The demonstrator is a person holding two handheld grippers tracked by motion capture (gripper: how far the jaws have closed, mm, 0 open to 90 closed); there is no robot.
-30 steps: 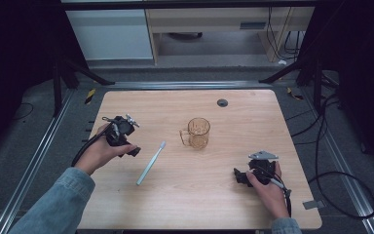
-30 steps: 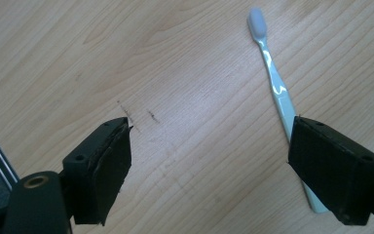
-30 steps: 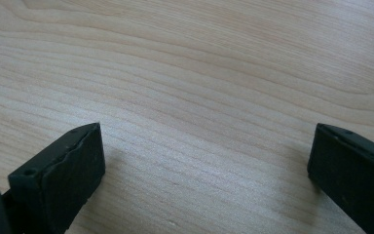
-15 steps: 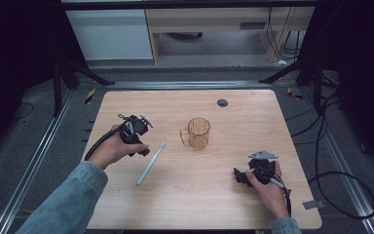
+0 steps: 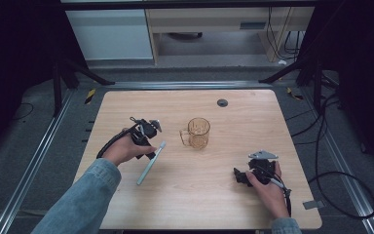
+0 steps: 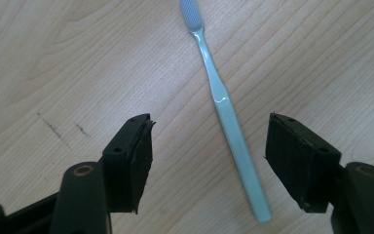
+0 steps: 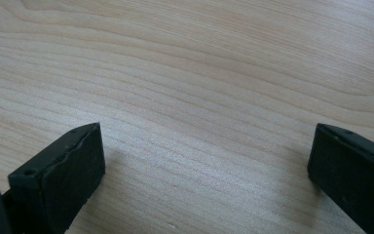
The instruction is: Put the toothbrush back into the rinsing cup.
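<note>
Left claw [image 6: 207,163] is half open and has just been closing, astride the toothbrush [image 6: 224,105] lying flat on the counter [image 5: 185,204], pads not touching. Handle sits off-centre: may skid or pivot. Mug [image 5: 197,132] is just right. Right claw [image 7: 207,170] is wide open, empty.

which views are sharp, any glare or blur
High view: soft overall, table evenly lit, surroundings dark. Left gripper view: toothbrush sharp, small glare spot on its handle, near jaws slightly soft. Right gripper view: wood grain sharp farther off, jaws blurred, soft shadows beside them.
</note>
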